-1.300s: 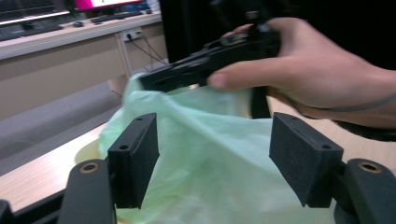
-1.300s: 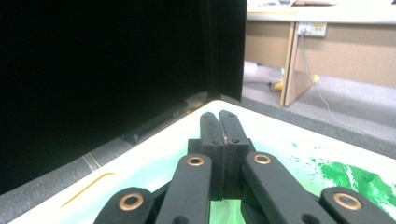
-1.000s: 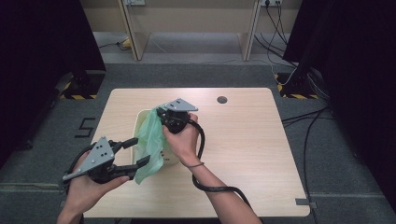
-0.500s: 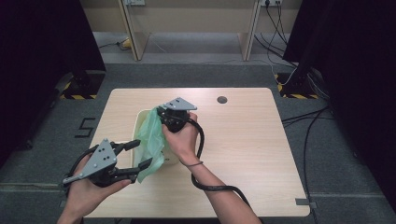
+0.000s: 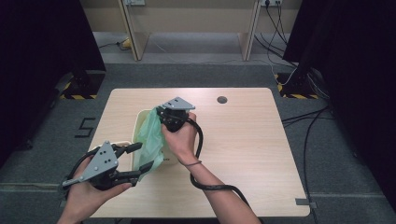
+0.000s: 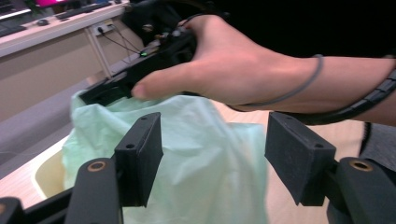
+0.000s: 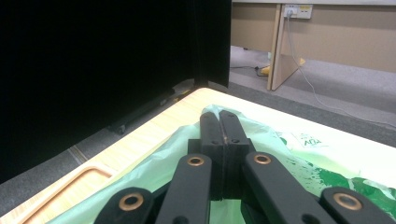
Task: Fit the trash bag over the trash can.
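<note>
Two grippers: both are working one green bag at centre-left of the high view.
Right gripper: jaws are pinching the bag's upper edge, holding it up.
Left gripper: jaws are standing apart around the bag's lower part, pressing nothing.
Bag: it is draping over a cream bin, likely being fitted as a liner.

A round grommet hole sits near the table's far edge; yellow-black hazard tape marks the grey floor beyond
</note>
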